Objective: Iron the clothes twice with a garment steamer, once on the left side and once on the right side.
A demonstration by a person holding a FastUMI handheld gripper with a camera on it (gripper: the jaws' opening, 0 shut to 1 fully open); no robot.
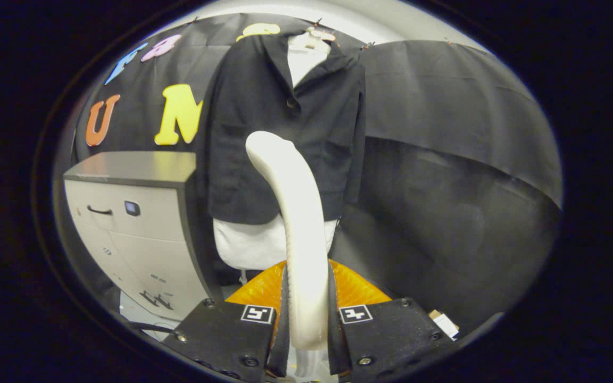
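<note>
My gripper (306,314) is shut on the white handle of the garment steamer (296,213), which rises from between the fingers and curves up toward the clothes. Behind the fingers, an orange part of the steamer (354,287) shows on both sides of the handle. A black short-sleeved jacket (280,122) hangs on a hanger over a white garment (248,242), straight beyond the steamer's tip. The steamer's head overlaps the jacket's lower middle; whether it touches the cloth I cannot tell.
A white cabinet with a grey top (131,213) stands left of the hanging clothes. Black cloth (445,175) covers the booth wall behind and to the right. A dark cable (149,327) lies on the floor near the cabinet.
</note>
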